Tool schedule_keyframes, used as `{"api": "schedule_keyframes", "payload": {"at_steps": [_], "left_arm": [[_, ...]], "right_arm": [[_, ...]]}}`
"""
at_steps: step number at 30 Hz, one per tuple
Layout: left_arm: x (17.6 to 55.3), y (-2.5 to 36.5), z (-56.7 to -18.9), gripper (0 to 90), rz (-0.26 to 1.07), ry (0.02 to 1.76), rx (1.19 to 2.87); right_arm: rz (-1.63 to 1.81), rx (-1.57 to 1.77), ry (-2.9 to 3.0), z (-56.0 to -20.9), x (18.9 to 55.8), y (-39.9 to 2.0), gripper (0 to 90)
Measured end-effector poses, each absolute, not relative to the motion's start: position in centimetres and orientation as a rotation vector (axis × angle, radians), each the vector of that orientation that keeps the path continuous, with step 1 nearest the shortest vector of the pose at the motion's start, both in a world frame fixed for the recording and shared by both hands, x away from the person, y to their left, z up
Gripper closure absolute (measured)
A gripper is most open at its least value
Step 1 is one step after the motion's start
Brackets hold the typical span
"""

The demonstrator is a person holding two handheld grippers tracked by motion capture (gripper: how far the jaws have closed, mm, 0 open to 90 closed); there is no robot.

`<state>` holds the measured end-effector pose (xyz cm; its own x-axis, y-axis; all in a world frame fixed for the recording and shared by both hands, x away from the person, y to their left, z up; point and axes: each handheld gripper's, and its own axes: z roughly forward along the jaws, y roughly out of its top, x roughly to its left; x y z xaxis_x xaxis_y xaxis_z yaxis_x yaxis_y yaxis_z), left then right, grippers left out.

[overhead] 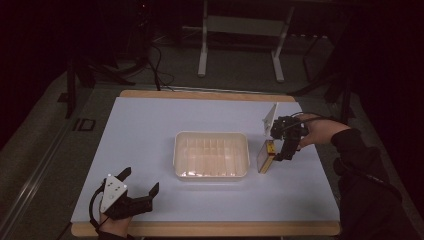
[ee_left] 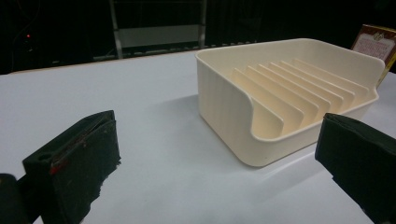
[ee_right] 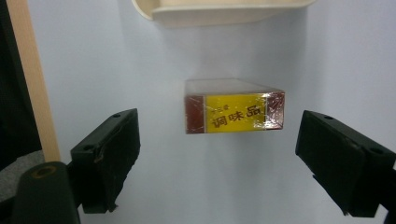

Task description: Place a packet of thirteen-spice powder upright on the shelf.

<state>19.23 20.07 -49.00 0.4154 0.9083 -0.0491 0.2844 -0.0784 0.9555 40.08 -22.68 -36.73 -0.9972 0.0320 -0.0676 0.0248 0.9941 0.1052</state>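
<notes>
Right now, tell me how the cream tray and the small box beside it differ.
The cream tray is wide, open-topped and ribbed inside; the small box is narrow, closed and film-wrapped. The tray is plain cream; the box is dark red with a yellow label. Both sit on the white table.

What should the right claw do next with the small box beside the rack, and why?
Probably ease the right claw forward until its jaws flank the box, then close. The jaws stand open, the box lies centred between and beyond them, not yet touched, on the table just short of the cream rack. The left claw rests open, far off.
</notes>
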Motion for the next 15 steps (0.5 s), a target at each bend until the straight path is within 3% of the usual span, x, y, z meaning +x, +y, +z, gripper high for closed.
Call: {"api": "schedule_keyframes", "payload": {"at_steps": [15], "left_arm": [[19.3, 20.1, -49.1, 0.0, 0.730, 1.077, 1.614]], "right_arm": [[0.093, 0.066, 3.117, -39.3, 42.0, -22.4, 20.2]]}}
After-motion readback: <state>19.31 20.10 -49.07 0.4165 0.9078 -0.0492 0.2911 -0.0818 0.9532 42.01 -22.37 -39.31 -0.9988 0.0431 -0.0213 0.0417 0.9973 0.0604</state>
